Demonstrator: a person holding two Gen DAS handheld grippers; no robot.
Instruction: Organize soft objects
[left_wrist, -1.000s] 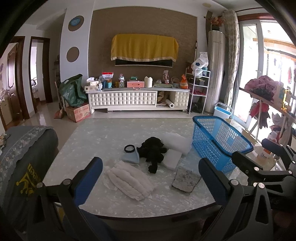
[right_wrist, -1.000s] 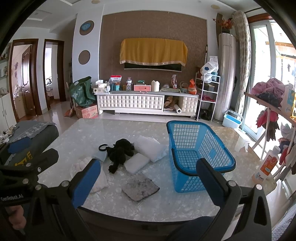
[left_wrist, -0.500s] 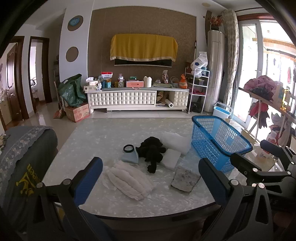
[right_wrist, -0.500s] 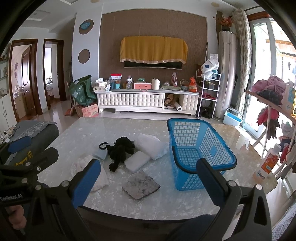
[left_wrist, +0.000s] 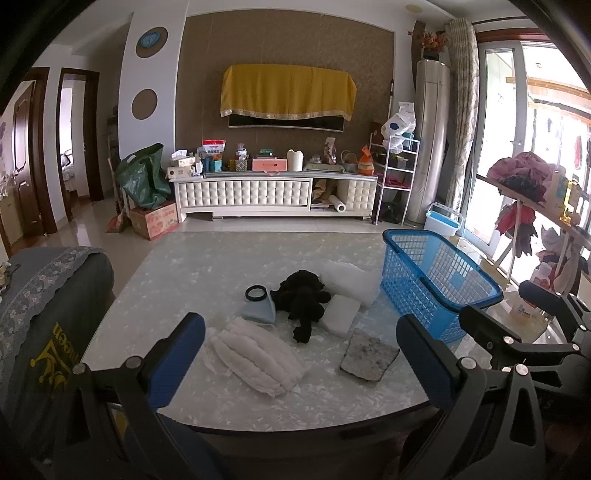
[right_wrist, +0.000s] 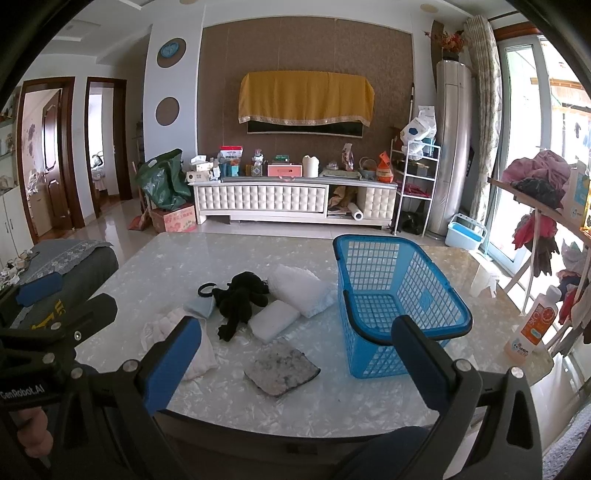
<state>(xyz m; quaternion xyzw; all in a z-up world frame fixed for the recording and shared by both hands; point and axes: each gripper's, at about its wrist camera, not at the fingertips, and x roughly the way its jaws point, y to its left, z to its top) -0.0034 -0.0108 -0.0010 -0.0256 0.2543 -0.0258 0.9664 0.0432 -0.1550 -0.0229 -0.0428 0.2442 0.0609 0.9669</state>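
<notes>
Left hand-held gripper (left_wrist: 299, 354): we hold it spread, empty, off the counter's (left_wrist: 177, 280) near edge.
Soft objects: white cloth (left_wrist: 255, 356), black plush (left_wrist: 301, 295), sponge (left_wrist: 341, 309), grey rag (left_wrist: 367, 355) lie mid-counter for picking.
Basket (left_wrist: 439, 284): empty, toward the right edge.
Right hand-held gripper (right_wrist: 295, 360): spread, empty.

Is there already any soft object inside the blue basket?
No, the blue basket shows only its bare mesh floor, and the black plush toy lies on the table outside it.

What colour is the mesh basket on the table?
Blue; the basket shows best in the right wrist view.
</notes>
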